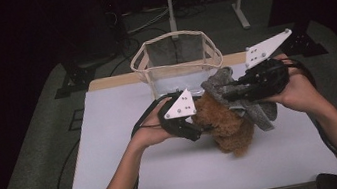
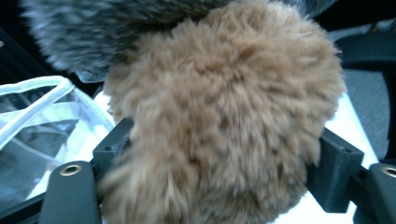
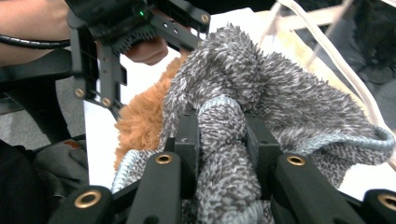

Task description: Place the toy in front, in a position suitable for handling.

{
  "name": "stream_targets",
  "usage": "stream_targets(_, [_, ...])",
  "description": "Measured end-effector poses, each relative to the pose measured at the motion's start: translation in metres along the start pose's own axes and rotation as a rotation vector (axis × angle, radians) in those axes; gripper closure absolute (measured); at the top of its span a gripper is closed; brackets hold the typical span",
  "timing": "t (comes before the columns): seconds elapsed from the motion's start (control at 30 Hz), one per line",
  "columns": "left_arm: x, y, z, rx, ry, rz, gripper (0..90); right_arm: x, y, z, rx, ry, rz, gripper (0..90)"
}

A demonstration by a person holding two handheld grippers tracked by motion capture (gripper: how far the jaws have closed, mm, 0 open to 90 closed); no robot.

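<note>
While right claw (image 3: 219, 154) pinches grey cloth (image 3: 289, 93), brown plush (image 1: 224, 124) underneath, mesh basket (image 1: 176, 58) behind.

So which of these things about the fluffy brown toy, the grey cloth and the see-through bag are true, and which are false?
1. The right gripper is shut on the grey cloth. True.
2. The brown plush toy lies inside the clear bag. False: it is on the white table, in front of the bag.
3. The left gripper has the plush toy between its jaws. True.
4. The grey cloth is spread flat on the table. False: it is bunched up and lifted over the toy.
5. The clear bag stands open at the far edge of the table. True.
</note>
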State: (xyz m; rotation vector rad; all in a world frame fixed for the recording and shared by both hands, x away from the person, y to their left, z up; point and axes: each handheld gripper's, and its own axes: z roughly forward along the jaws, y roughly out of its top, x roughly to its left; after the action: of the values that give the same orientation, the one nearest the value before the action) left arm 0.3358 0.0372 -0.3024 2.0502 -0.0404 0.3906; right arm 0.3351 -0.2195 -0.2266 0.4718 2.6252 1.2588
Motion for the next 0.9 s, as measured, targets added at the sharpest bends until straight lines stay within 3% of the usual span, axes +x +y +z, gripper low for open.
stream_targets(0.2, [0.003,-0.001,0.003,-0.023,-0.028,-0.07,11.1,-0.005,-0.014,-0.012,-0.017,-0.012,0.032,70.4])
stream_targets(0.33, [0.002,-0.001,0.008,-0.039,-0.041,-0.096,9.5,-0.006,-0.02,-0.014,-0.041,-0.007,0.047,70.3])
stream_targets(0.37, [0.002,-0.001,0.009,-0.045,-0.044,-0.097,9.9,-0.006,-0.02,-0.013,-0.044,-0.004,0.052,70.3])
stream_targets(0.47, [0.002,-0.004,0.008,-0.065,-0.038,-0.101,23.7,-0.007,-0.02,-0.013,-0.049,0.003,0.057,70.3])
stream_targets(0.53, [0.002,-0.004,0.007,-0.074,-0.025,-0.097,31.0,-0.007,-0.016,-0.014,-0.047,0.009,0.057,70.1])
stream_targets(0.7, [0.0,0.004,0.008,-0.08,-0.002,-0.074,33.7,-0.003,0.008,-0.016,-0.001,-0.008,-0.003,70.0])
stream_targets(0.9, [-0.005,0.009,0.012,-0.067,0.003,-0.045,33.6,0.0,0.033,0.005,0.046,0.082,-0.031,69.8])
